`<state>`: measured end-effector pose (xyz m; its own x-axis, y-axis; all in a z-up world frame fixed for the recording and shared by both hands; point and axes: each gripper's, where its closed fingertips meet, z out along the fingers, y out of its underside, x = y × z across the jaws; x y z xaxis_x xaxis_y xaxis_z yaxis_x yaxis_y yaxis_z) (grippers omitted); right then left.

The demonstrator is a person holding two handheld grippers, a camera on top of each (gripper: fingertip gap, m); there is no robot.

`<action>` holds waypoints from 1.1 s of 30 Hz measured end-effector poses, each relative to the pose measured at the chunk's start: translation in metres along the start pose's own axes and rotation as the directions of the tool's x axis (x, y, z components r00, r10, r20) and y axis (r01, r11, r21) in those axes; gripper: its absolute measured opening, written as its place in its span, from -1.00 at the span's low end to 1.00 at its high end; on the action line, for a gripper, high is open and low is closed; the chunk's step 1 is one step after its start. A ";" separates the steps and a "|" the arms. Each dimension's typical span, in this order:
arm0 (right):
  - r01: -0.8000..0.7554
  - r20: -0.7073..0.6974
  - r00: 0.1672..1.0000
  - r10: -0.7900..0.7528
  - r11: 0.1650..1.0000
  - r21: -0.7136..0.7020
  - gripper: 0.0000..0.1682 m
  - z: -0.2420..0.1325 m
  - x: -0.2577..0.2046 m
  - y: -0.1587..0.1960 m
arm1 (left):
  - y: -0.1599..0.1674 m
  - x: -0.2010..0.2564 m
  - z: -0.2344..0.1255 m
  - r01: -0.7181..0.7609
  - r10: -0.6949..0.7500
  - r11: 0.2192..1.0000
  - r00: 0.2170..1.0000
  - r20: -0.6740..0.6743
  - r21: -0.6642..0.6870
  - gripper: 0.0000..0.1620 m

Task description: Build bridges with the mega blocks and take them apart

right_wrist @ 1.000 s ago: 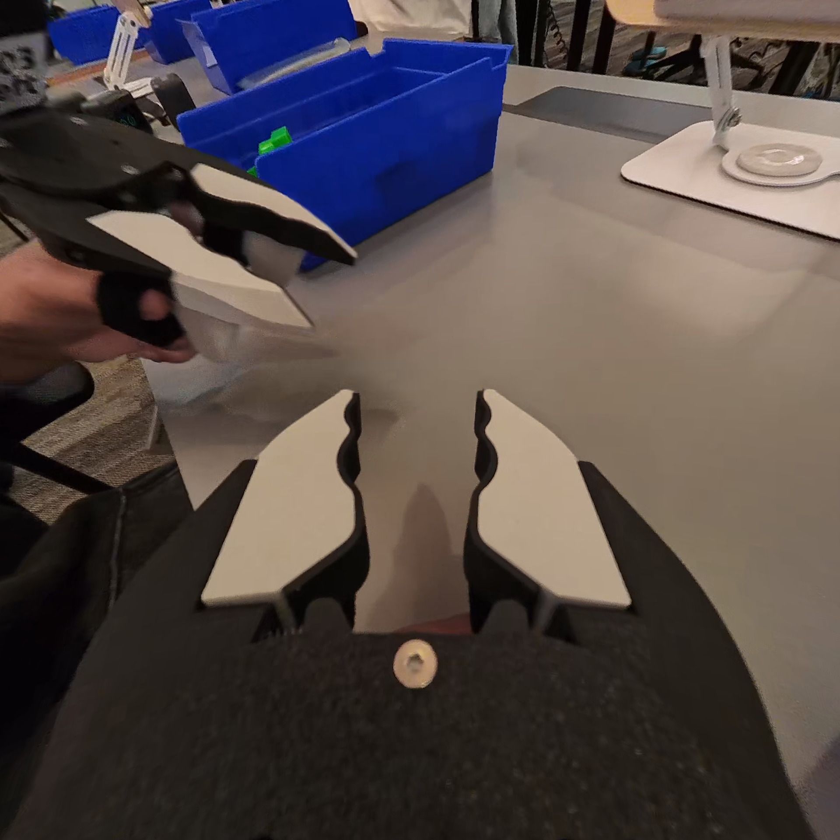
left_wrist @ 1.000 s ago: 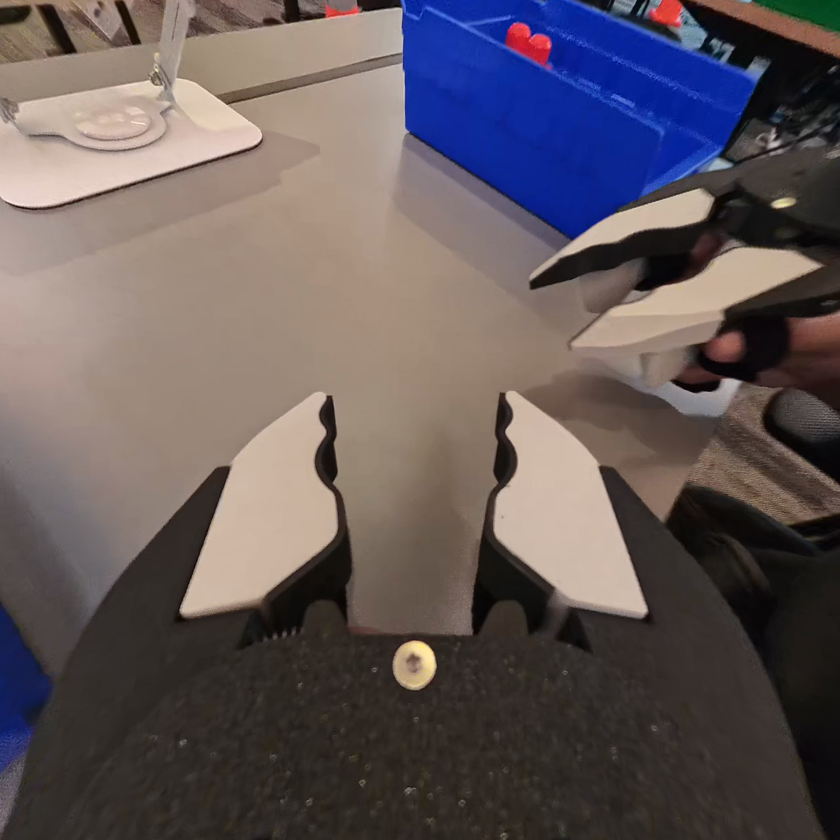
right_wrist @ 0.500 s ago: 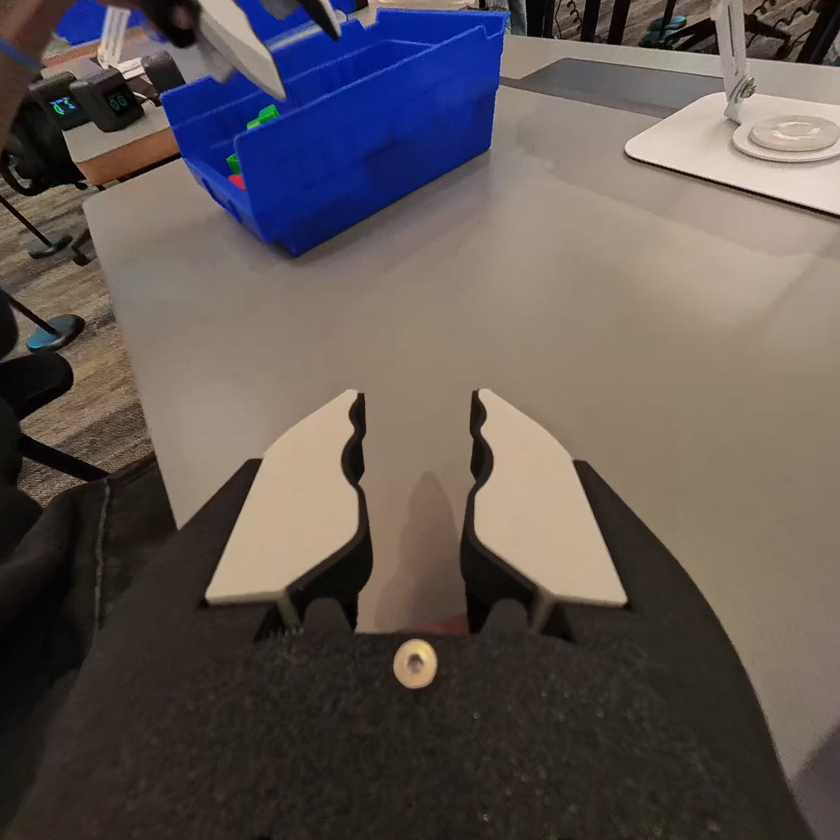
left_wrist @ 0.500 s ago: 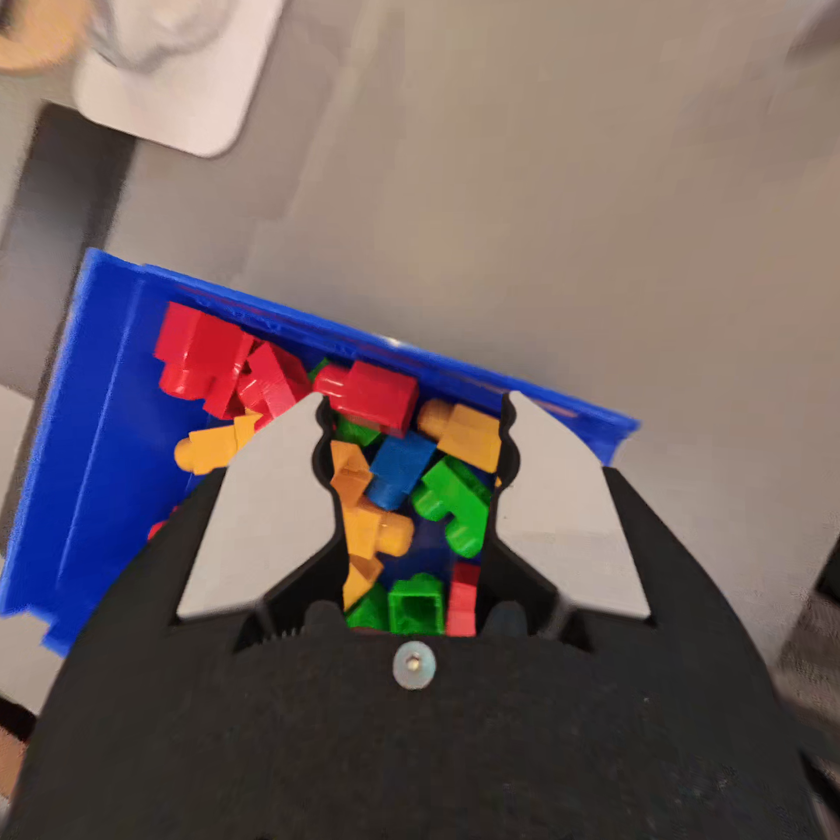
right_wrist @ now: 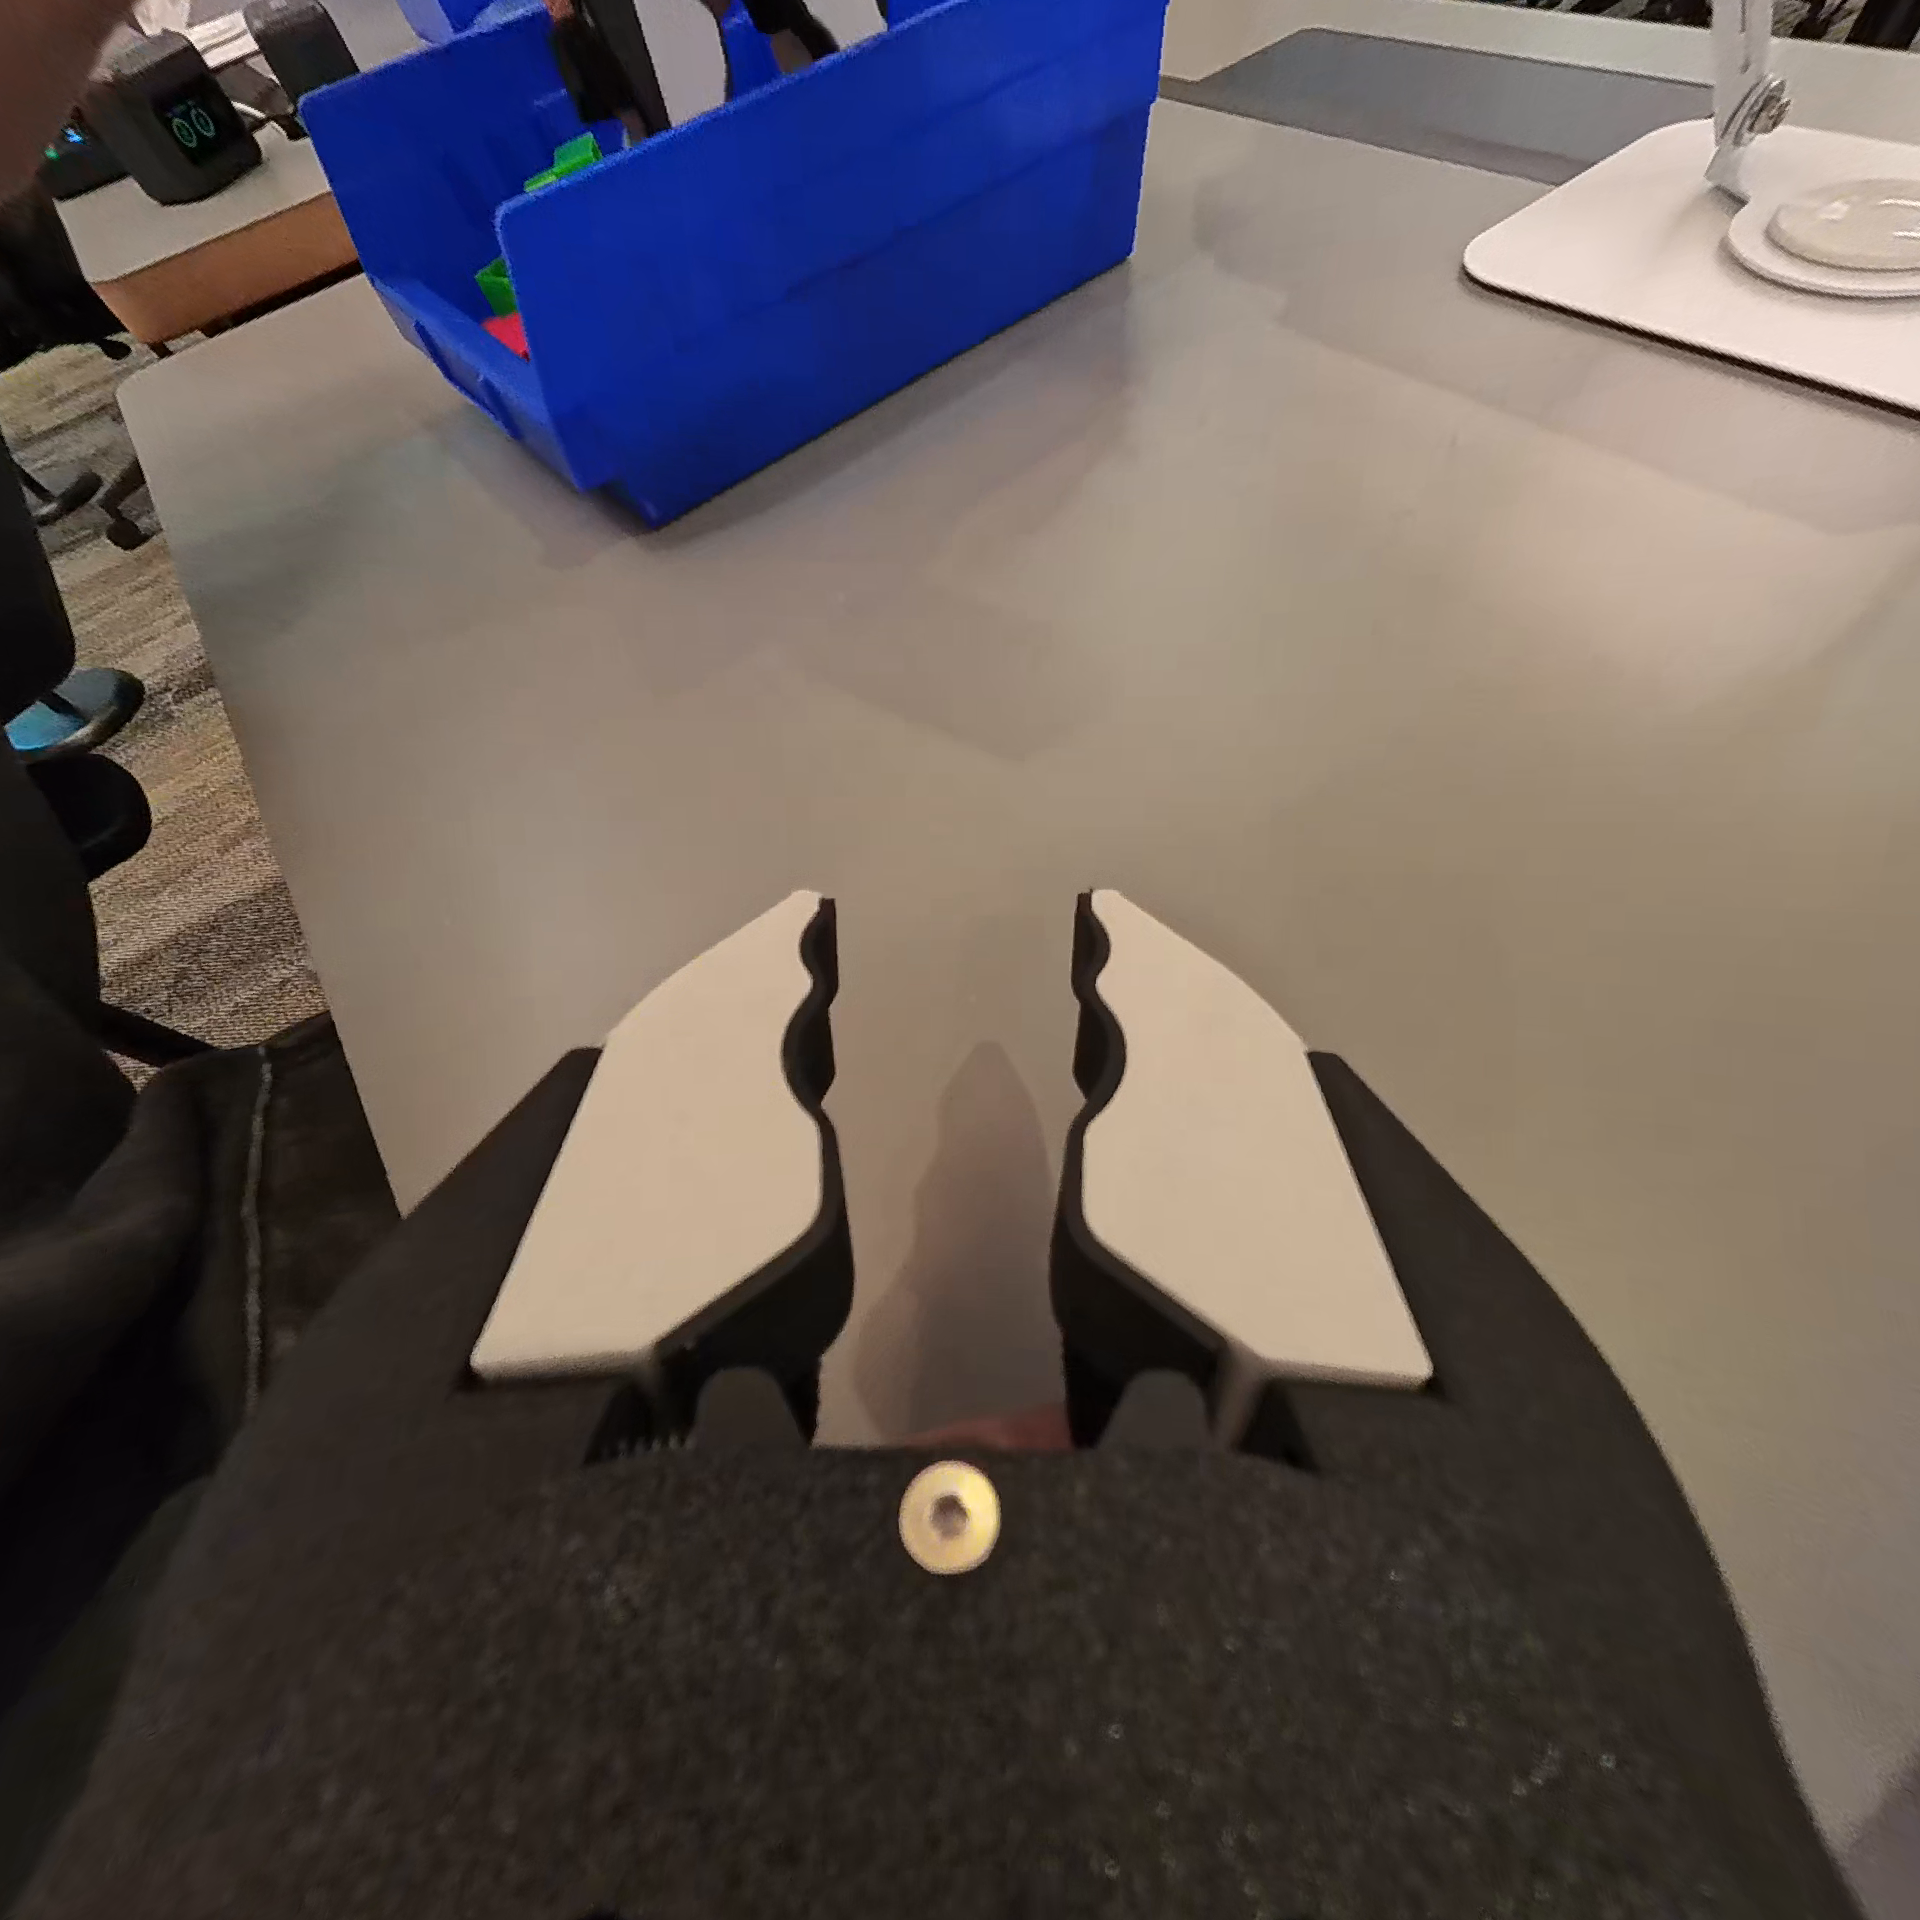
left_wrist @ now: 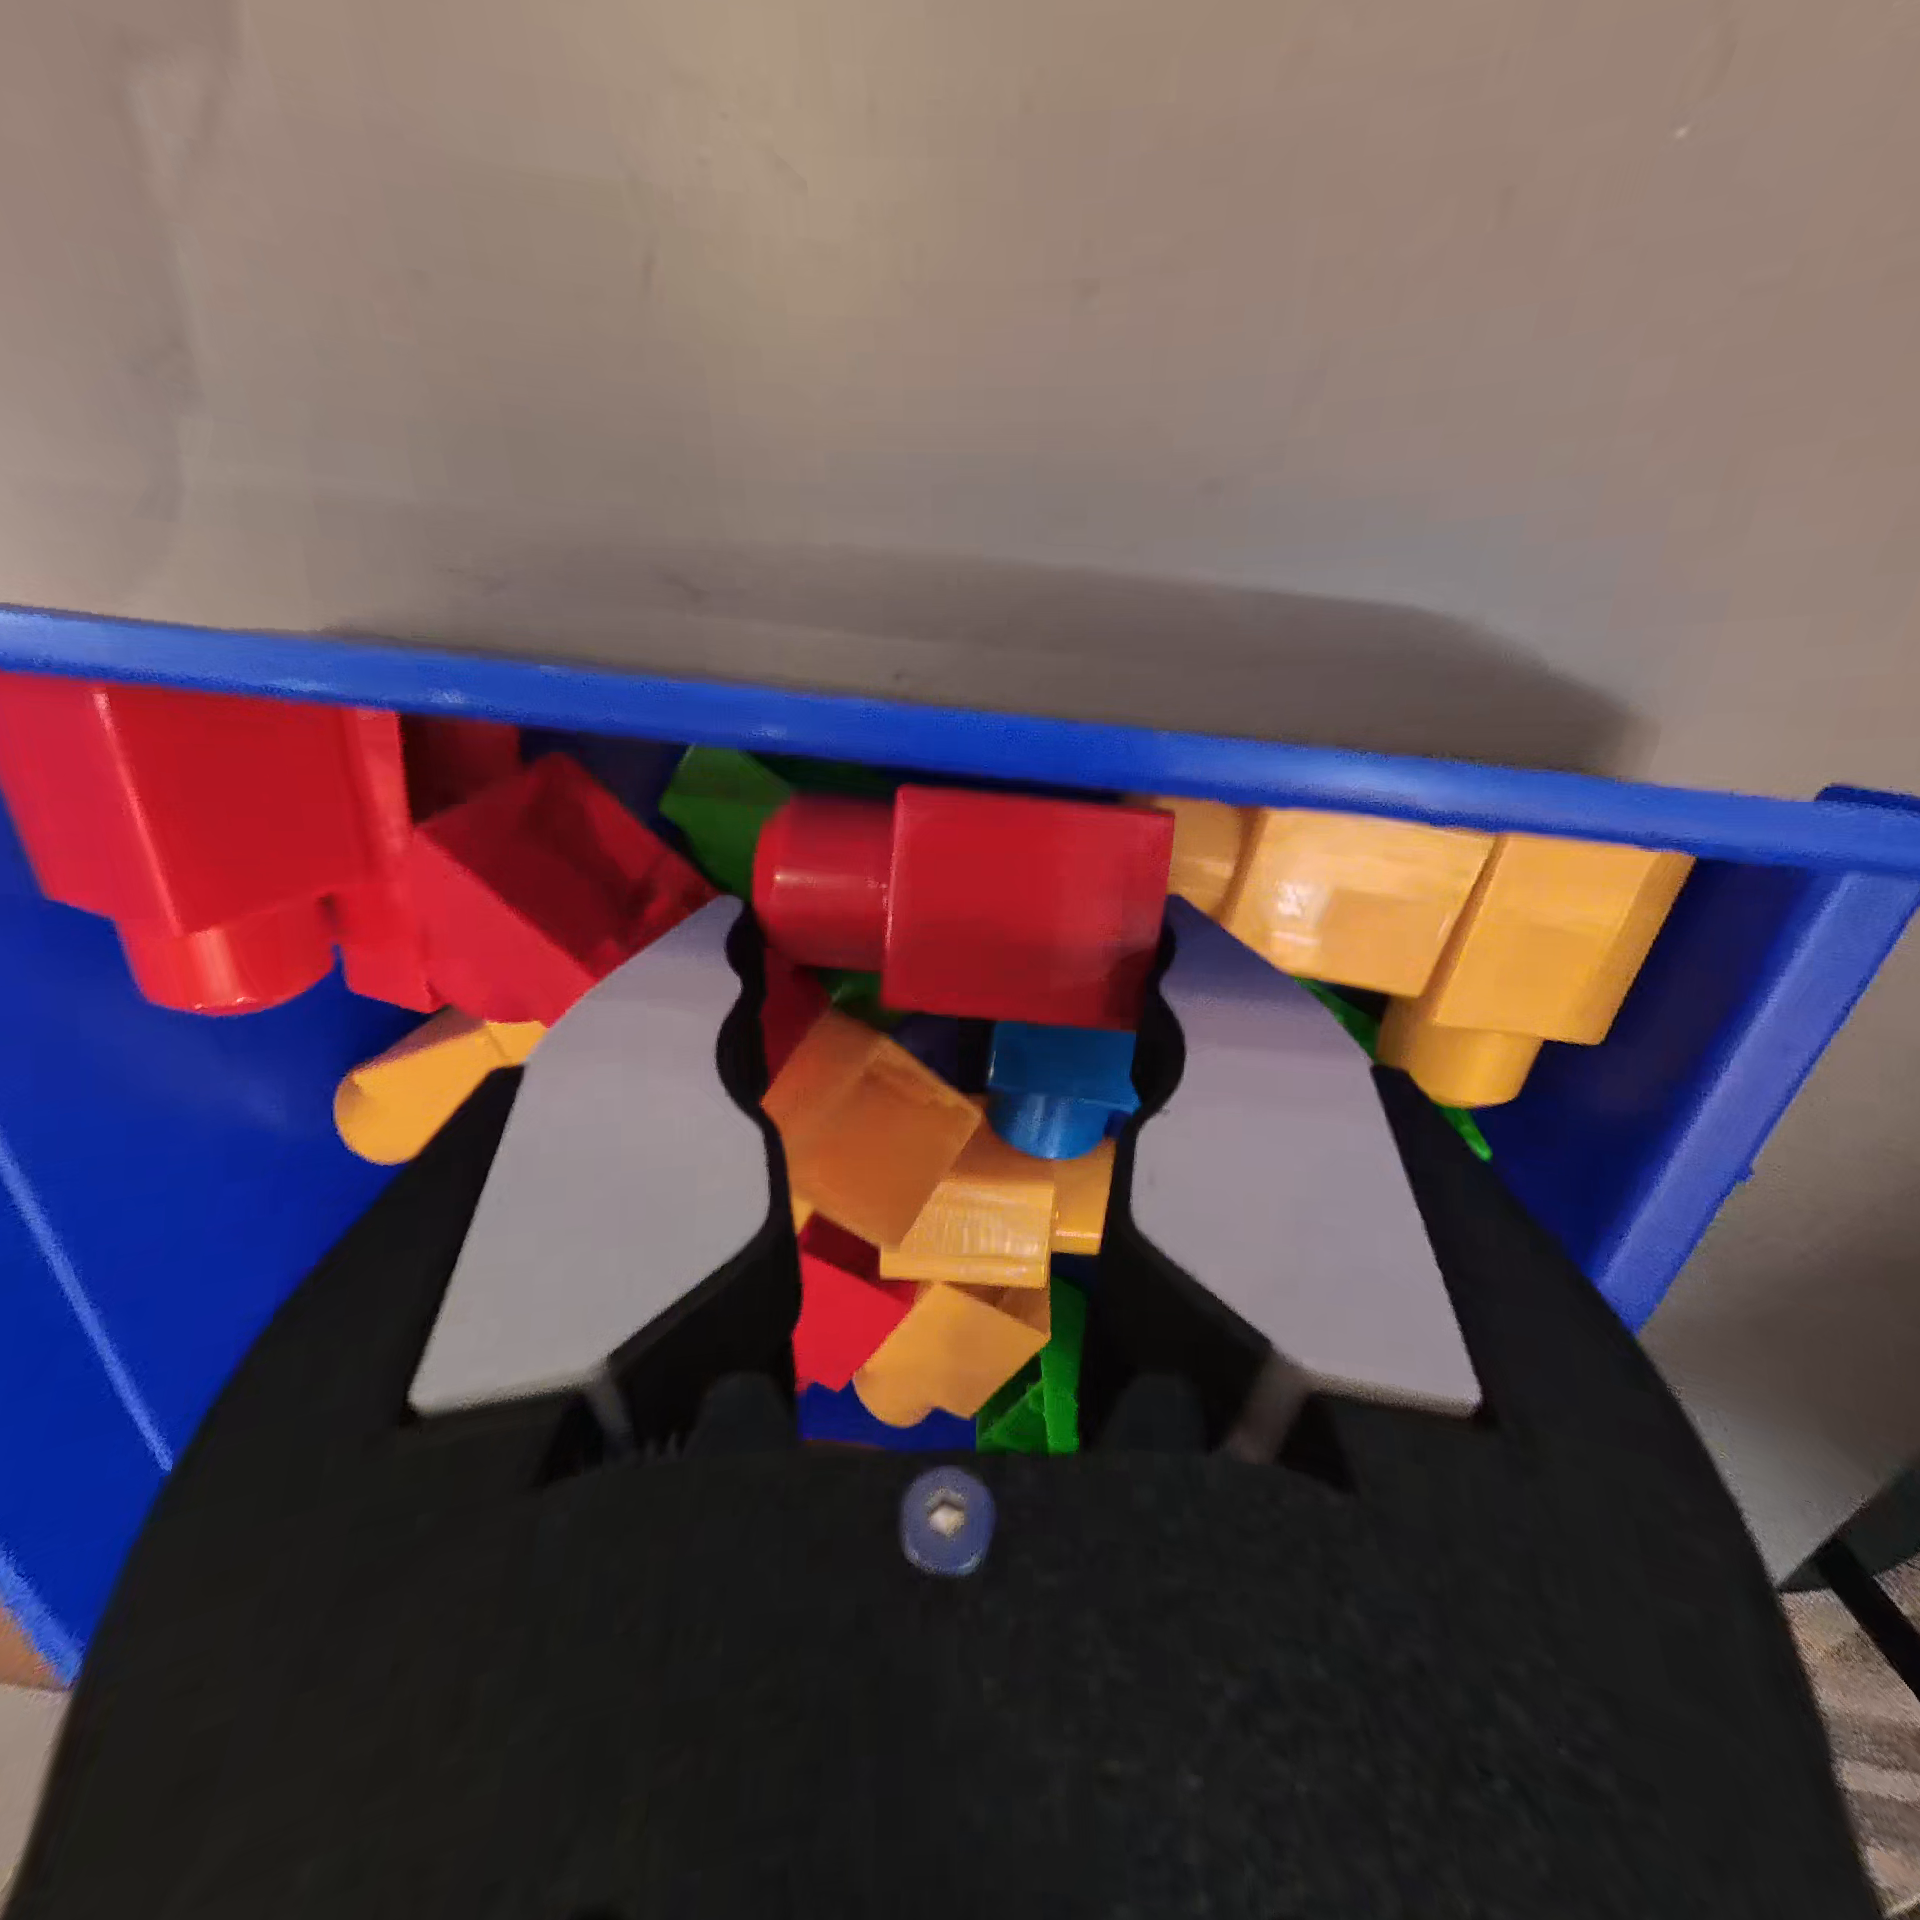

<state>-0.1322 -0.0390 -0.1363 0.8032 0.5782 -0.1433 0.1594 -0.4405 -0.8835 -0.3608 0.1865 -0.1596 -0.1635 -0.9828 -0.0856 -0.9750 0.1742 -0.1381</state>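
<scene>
A blue bin [left_wrist: 935, 727] holds several loose mega blocks: red [left_wrist: 208, 831], yellow [left_wrist: 1455, 914], blue [left_wrist: 1060, 1091] and green [left_wrist: 1039, 1392]. My left gripper [left_wrist: 951, 914] is open and low inside the bin. Its tips stand on either side of a red block [left_wrist: 1023, 904] that lies on its side on top of the pile. In the right wrist view the bin [right_wrist: 831, 260] stands at the far left of the grey table, with the left gripper's fingers [right_wrist: 665, 52] dipping into it. My right gripper [right_wrist: 951, 914] is open and empty above the bare table [right_wrist: 1143, 623].
A white pad with a metal stand [right_wrist: 1714, 229] lies at the far right. The table's left edge [right_wrist: 208, 623] runs close to the bin, with carpet and a chair base beyond. A small black device [right_wrist: 177, 125] sits on another desk behind. Spacing between my two grippers at the tips: around 35 centimeters.
My left gripper swung from above the table to over the bin, then dropped in around the red block. The right gripper stayed nearly still, drifting slightly.
</scene>
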 end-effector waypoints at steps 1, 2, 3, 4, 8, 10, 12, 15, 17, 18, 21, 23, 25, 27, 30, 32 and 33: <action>-0.003 0.004 1.000 0.003 1.000 0.001 -0.49 0.000 0.000 0.000 | 0.001 0.000 -0.003 0.000 0.000 1.000 1.000 0.006 0.001 -0.16; -0.005 0.007 1.000 0.005 1.000 0.002 -0.49 -0.001 0.000 0.000 | 0.000 0.002 -0.009 0.003 -0.003 1.000 1.000 0.006 0.016 -0.16; -0.008 0.007 1.000 0.008 1.000 0.006 -0.49 -0.003 0.001 0.000 | -0.002 0.003 -0.016 0.007 -0.007 0.999 1.000 0.006 0.038 -0.16; -0.011 0.006 1.000 0.011 1.000 0.010 -0.50 -0.004 0.002 -0.001 | -0.005 0.004 -0.025 0.007 -0.008 0.998 1.000 0.015 0.058 -0.16; -0.020 -0.004 1.000 0.020 0.999 0.036 -0.51 -0.014 0.009 -0.008 | -0.033 0.005 -0.083 -0.019 -0.002 0.981 0.994 0.111 0.191 -0.16; -0.025 -0.021 0.999 0.026 0.998 0.051 -0.51 -0.020 0.014 -0.013 | -0.067 0.015 -0.115 -0.065 0.025 0.949 0.991 0.132 0.307 -0.16; -0.040 -0.020 0.999 0.042 0.997 0.069 -0.51 -0.025 0.016 -0.017 | -0.105 0.030 -0.133 -0.125 0.077 0.916 0.987 0.138 0.381 -0.16; -0.056 -0.016 0.998 0.058 0.995 0.087 -0.52 -0.029 0.018 -0.021 | -0.155 0.051 -0.124 -0.229 0.195 0.897 0.973 0.127 0.379 -0.16; -0.046 -0.029 0.998 0.048 0.995 0.084 -0.52 -0.030 0.019 -0.020 | -0.181 0.061 -0.096 -0.296 0.276 0.900 0.955 0.109 0.321 -0.16; -0.037 -0.039 0.998 0.041 0.996 0.080 -0.52 -0.030 0.020 -0.019 | -0.192 0.066 -0.078 -0.324 0.313 0.902 0.946 0.086 0.286 -0.16; -0.020 -0.061 0.998 0.024 0.998 0.063 -0.53 -0.029 0.021 -0.013 | -0.212 0.078 -0.021 -0.379 0.385 0.908 0.923 0.001 0.181 -0.16; -0.020 -0.058 0.998 0.023 0.998 0.054 -0.53 -0.028 0.019 -0.010 | -0.215 0.079 0.010 -0.400 0.404 0.911 0.915 -0.016 0.103 -0.16; -0.018 -0.054 0.998 0.020 0.999 0.045 -0.53 -0.027 0.016 -0.007 | -0.216 0.075 0.031 -0.407 0.407 0.912 0.913 -0.004 0.055 -0.16; -0.006 -0.056 0.998 0.008 0.999 0.035 -0.53 -0.027 0.015 -0.004 | -0.217 0.076 0.042 -0.398 0.400 0.916 0.916 -0.021 0.060 -0.16; 0.010 -0.064 0.998 -0.008 1.000 0.026 -0.53 -0.027 0.014 -0.002 | -0.212 0.078 0.049 -0.387 0.390 0.920 0.919 -0.051 0.063 -0.16; 0.009 -0.060 0.998 -0.008 1.000 0.023 -0.53 -0.027 0.013 -0.001 | -0.208 0.080 0.051 -0.393 0.396 0.918 0.916 -0.063 0.061 -0.16; 0.007 -0.058 0.998 -0.006 1.000 0.023 -0.54 -0.026 0.014 -0.001 | -0.206 0.080 0.053 -0.394 0.397 0.917 0.915 -0.065 0.059 -0.16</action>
<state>-0.1065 -0.0487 -0.1257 0.8343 0.5398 -0.1119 0.1523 -0.4207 -0.8943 -0.1648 0.0751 -0.1899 -0.5469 -0.8344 -0.0690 -0.8210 0.5506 -0.1509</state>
